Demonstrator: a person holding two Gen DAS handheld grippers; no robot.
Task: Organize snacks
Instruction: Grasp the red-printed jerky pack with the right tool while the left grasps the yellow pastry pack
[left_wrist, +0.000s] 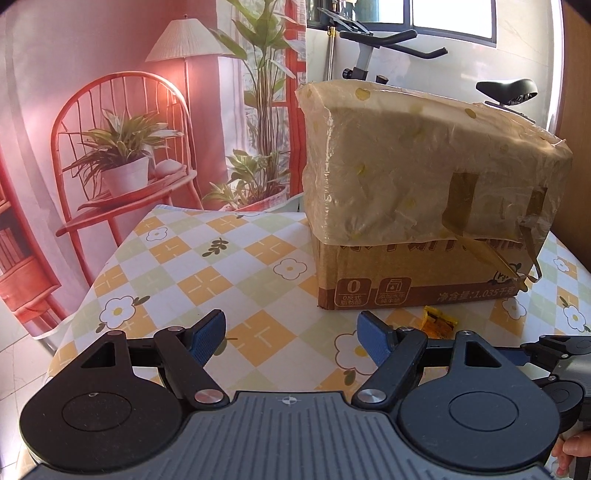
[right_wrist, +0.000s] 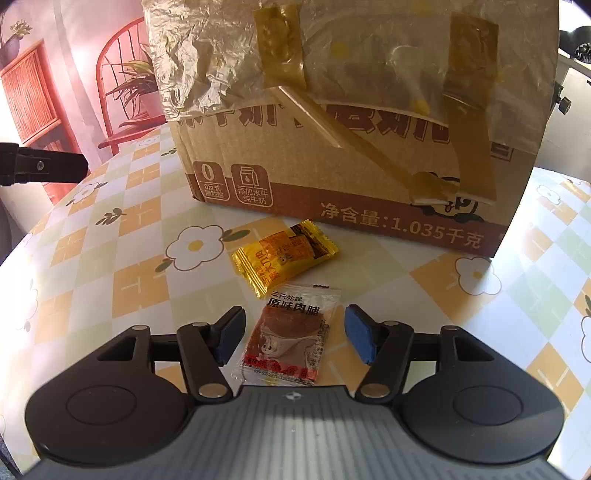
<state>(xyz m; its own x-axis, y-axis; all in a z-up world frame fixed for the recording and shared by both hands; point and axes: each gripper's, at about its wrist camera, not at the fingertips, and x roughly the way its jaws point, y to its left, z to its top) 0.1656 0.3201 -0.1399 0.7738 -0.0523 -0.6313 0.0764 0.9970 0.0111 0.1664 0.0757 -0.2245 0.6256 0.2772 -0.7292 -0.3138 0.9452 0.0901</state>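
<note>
The clear jerky packet (right_wrist: 286, 338) lies flat on the worktop (right_wrist: 110, 258), right between your right gripper (right_wrist: 293, 334) fingers, which are spread wide with neither pad touching it. Just beyond it sits the yellow snack packet (right_wrist: 284, 253), close to the front of the cardboard box (right_wrist: 332, 173) with crinkled plastic film (right_wrist: 207, 55) taped over its upper part. Your left gripper (left_wrist: 291, 338) is also spread and empty, over the flowered worktop, well left of the box.
</note>
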